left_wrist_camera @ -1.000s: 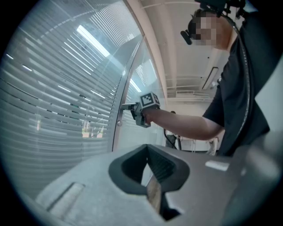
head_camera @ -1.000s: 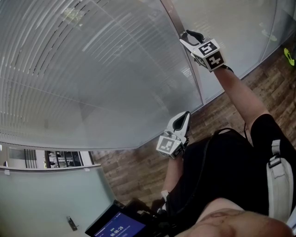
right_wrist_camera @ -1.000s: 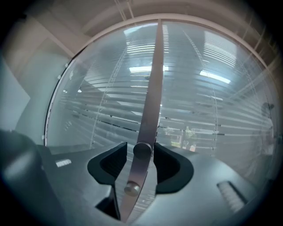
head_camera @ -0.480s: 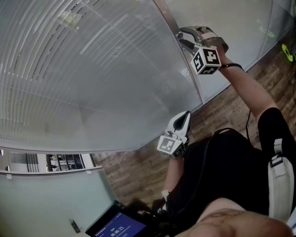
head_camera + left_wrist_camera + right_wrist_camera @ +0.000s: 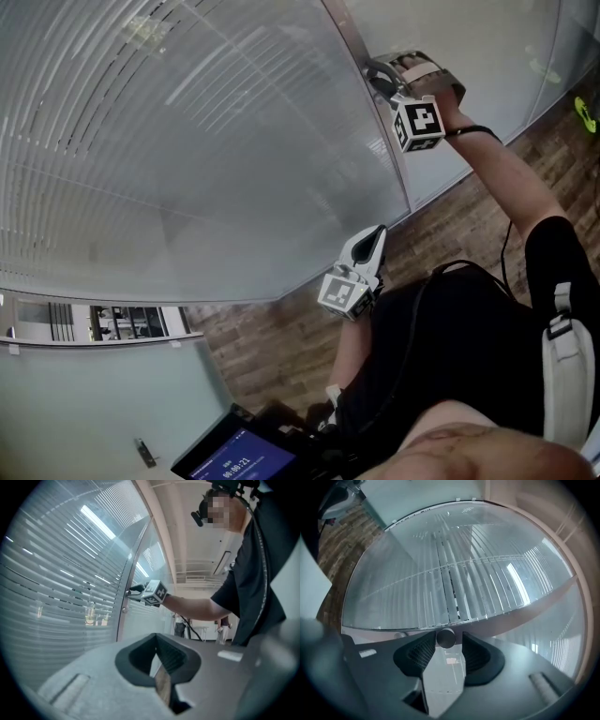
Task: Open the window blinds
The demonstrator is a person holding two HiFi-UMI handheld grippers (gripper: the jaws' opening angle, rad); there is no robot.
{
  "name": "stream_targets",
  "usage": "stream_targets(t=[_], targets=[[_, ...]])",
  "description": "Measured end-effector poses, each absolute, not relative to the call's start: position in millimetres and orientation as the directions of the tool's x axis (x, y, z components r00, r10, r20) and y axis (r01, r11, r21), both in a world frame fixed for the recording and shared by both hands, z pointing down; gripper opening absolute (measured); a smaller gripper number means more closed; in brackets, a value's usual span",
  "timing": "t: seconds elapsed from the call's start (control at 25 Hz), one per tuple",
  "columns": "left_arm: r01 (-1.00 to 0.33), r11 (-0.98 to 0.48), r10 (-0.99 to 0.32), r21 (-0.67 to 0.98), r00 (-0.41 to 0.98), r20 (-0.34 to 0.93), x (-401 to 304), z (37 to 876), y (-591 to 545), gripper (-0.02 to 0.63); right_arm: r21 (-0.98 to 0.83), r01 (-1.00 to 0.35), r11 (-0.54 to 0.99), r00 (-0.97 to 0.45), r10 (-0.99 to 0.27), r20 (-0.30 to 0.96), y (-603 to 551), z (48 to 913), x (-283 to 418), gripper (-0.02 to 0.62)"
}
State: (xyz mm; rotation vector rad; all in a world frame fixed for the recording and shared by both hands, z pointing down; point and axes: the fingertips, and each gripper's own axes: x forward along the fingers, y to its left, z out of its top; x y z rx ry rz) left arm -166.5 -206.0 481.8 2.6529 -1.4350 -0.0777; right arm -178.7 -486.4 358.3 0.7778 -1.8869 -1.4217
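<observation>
Slatted blinds [image 5: 187, 141], round knob [image 5: 446, 638] — tablet [image 5: 246, 459] digits blurred

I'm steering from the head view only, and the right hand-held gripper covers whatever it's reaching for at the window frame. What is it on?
Observer: A round grey knob on the frame sits between the jaw tips of the right hand-held gripper. Its jaws have just been closing.
Operator: Clamped yet?
Observer: Not plainly. A sliver of gap shows between the knob and one pad.
Operator: And the left one?
Observer: The left hand-held gripper has its jaws together, with nothing between them.
</observation>
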Motion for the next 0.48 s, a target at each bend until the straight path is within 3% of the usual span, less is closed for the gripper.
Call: stream_targets(t=[0.28, 0.48], targets=[[-0.837, -0.535, -0.843, 0.116, 0.537, -0.014, -172.3, 487.3, -209.1, 0.002, 0.976, -0.043, 0.214, -0.606, -0.782, 0.145, -490.3, 362.3, -180.4, 0.123], [-0.834, -0.534, -0.840, 0.141, 0.542, 0.025, -168.3, 477.9, -209.6, 0.002, 0.979, -0.048, 0.199, -0.606, -0.785, 0.130, -490.3, 361.5, -179.9, 0.123]])
